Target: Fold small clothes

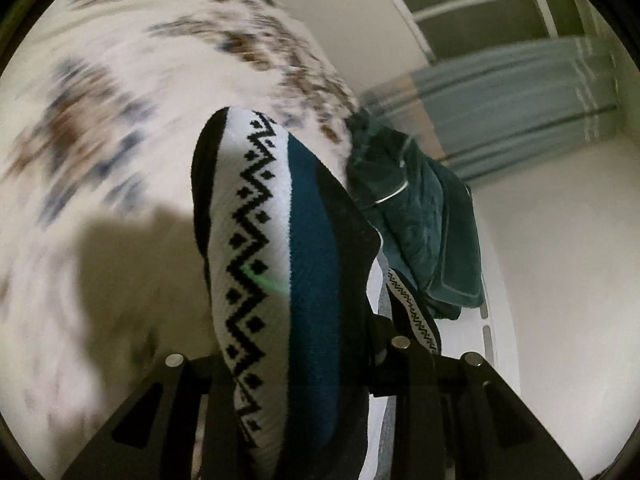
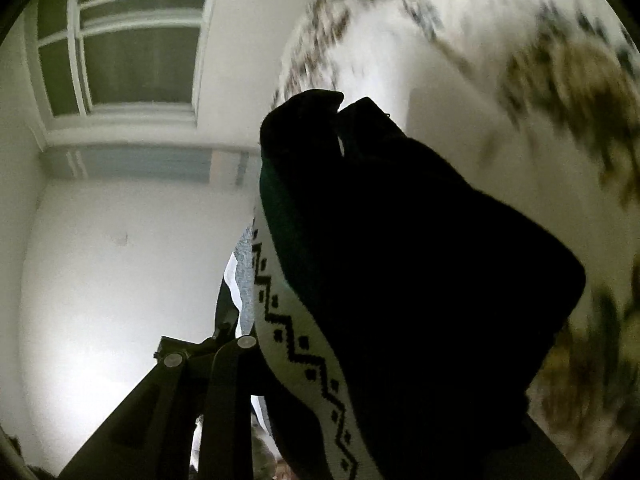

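Underneath everything, a white bedsheet with brown and blue flower print, badly smeared by motion blur in both views. Beyond its edge, a pale wall and a window with white bars, above a grey-blue curtain or blind too blurred to name for certain. On the sheet near its far edge, a crumpled dark teal towel with a thin pale trim line. Closest to the lenses, a knitted sock with a black heel and toe, a white band carrying a black zigzag and diamond pattern, and a teal stripe; held up off the sheet and draped over both tools, filling the middle of each view. In the left wrist view, left gripper clamped around the sock, black fingers pressed against its side, with a second strip of the same zigzag pattern peeking out beside the right-hand finger. In the right wrist view, right gripper largely buried under the dark cloth, only one black finger visible at the left edge of the sock; closed or parted, impossible to tell.
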A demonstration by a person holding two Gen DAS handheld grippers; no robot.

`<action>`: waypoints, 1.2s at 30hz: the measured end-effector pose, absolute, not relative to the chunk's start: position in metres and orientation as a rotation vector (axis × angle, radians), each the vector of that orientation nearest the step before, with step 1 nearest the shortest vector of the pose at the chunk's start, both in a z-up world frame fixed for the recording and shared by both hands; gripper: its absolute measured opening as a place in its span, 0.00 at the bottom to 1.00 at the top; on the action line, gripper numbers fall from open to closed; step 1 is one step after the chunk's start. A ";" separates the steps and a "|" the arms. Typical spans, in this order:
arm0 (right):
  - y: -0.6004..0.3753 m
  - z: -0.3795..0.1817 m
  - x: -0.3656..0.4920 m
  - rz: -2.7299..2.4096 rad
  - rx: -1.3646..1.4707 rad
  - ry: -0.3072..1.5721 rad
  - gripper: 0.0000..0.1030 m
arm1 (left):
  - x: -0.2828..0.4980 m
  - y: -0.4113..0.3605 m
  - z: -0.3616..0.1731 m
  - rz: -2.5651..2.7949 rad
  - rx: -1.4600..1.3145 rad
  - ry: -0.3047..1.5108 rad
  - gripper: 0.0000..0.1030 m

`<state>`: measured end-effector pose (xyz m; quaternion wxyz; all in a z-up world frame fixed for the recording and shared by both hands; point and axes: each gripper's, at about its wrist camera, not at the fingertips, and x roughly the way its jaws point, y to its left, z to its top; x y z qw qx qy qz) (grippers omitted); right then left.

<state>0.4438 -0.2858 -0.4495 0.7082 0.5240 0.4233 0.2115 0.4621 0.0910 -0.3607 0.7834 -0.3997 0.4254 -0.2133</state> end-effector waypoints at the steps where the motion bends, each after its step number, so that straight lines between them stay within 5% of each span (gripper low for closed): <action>1: -0.290 -0.444 0.461 0.441 1.157 0.898 0.26 | 0.484 0.084 -0.358 -0.481 -0.847 0.923 0.24; 12: -0.320 -0.490 0.585 0.226 1.165 0.752 0.26 | 0.695 0.014 -0.430 -0.606 -0.654 1.127 0.25; 16: -0.320 -0.517 0.590 0.174 1.164 0.797 0.30 | 0.707 0.010 -0.465 -0.573 -0.629 1.221 0.39; 21: -0.318 -0.515 0.578 0.092 1.037 0.905 0.58 | 0.700 0.018 -0.453 -0.495 -0.547 1.245 0.56; 26: -0.325 -0.506 0.562 -0.049 0.858 1.009 0.60 | 0.672 0.016 -0.416 -0.289 -0.309 1.149 0.60; 31: -0.319 -0.487 0.561 -0.229 0.575 1.107 0.62 | 0.628 0.013 -0.388 -0.154 -0.142 1.070 0.97; 33: -0.312 -0.467 0.556 -0.298 0.449 1.139 0.85 | 0.609 0.006 -0.378 -0.116 -0.086 1.060 0.99; 36: -0.301 -0.432 0.545 -0.335 0.278 1.148 0.96 | 0.579 -0.007 -0.363 -0.063 0.004 1.070 1.00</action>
